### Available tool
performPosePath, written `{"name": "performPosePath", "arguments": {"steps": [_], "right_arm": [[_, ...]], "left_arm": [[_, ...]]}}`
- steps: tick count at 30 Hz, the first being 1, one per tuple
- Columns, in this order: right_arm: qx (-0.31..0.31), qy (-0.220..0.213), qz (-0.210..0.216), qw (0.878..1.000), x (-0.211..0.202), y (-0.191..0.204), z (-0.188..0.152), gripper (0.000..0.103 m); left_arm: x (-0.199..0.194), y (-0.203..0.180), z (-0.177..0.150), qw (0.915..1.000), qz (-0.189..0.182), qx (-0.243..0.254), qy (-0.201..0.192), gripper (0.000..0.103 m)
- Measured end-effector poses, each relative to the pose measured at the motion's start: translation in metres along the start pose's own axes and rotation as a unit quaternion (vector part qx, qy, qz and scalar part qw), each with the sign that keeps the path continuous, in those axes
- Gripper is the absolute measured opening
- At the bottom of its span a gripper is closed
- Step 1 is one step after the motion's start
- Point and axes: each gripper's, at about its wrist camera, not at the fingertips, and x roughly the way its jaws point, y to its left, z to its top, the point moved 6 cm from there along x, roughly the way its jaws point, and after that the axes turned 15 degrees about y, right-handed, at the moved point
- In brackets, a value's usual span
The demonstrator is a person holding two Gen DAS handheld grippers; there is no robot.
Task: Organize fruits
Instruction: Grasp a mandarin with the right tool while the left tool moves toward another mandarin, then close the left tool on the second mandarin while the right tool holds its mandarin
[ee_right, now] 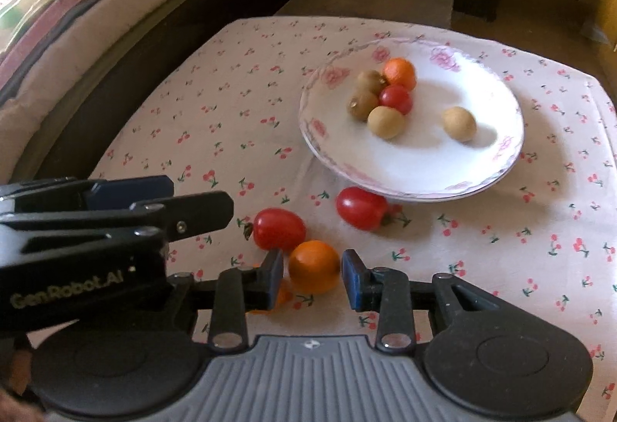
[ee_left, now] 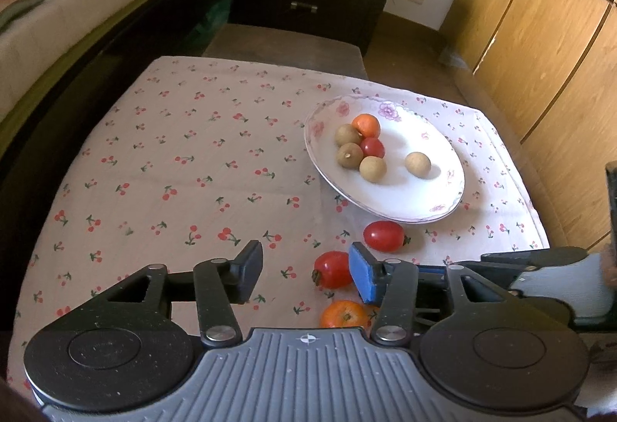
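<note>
Right wrist view shows the right gripper (ee_right: 312, 277) spread wide around a small orange (ee_right: 314, 266) on the tablecloth (ee_right: 482, 248). It looks light, soft; pinch its round middle gently. The left gripper (ee_left: 304, 273) gapes, holding nothing.

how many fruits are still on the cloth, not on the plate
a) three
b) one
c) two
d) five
a: two tomatoes and one orange lie on the cloth in front of the plate; the orange sits between the open right tongs.
</note>
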Motion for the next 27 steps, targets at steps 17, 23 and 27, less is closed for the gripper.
{"name": "performPosePath", "arguments": {"steps": [17,23,27], "right_arm": [[-0.004,0.008,-0.021,1.0,-0.003,-0.017,-0.015,0.033],[0.011,0.004,-0.033,0.999,-0.021,-0.037,-0.029,0.033],[0.013,0.007,-0.042,0.999,-0.023,-0.043,-0.037,0.033]], "left_arm": [[0.004,-0.002,-0.018,0.9996,-0.021,0.003,0.018,0.062],[0.018,-0.017,-0.028,0.9987,-0.02,0.023,0.041,0.062],[0.031,-0.027,-0.03,0.998,-0.013,0.03,0.053,0.062]]}}
